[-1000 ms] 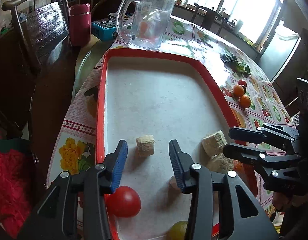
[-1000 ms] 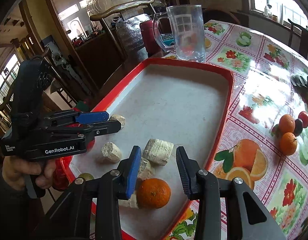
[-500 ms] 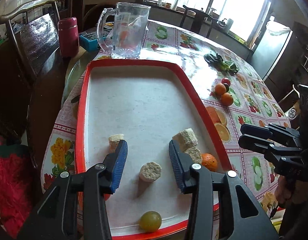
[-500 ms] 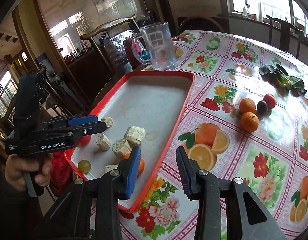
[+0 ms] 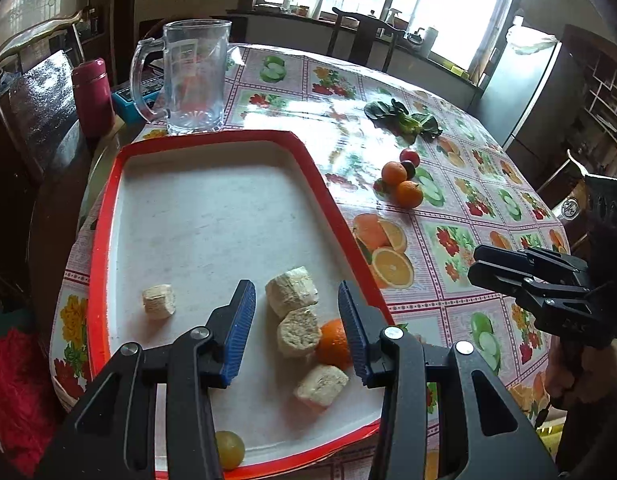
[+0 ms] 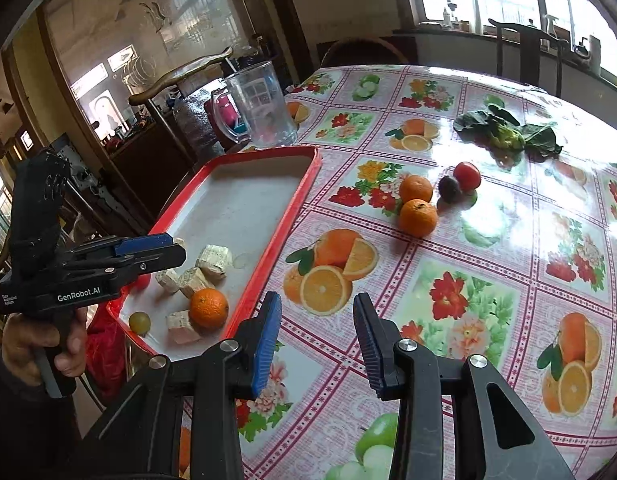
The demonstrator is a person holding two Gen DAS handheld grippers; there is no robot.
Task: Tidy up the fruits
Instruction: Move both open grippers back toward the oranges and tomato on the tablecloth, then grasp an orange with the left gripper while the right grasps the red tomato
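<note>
Both my left claw (image 5: 296, 326) and right claw (image 6: 316, 338) gape empty; loose oranges (image 6: 418, 218) could roll off the glossy surface (image 6: 488, 260) if nudged.

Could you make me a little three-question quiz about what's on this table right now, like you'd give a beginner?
1. True or false: the right gripper is holding an orange.
2. Which real fruit lies in the red tray beside the pale blocks? A) an orange and a green grape B) a banana C) a pear
3. Fill in: the glass mug stands on the tablecloth just past the tray's far ____.

Key:
1. False. Both it and the left gripper are open and hold nothing.
2. A: the tray orange and the green grape.
3. Edge.
</note>
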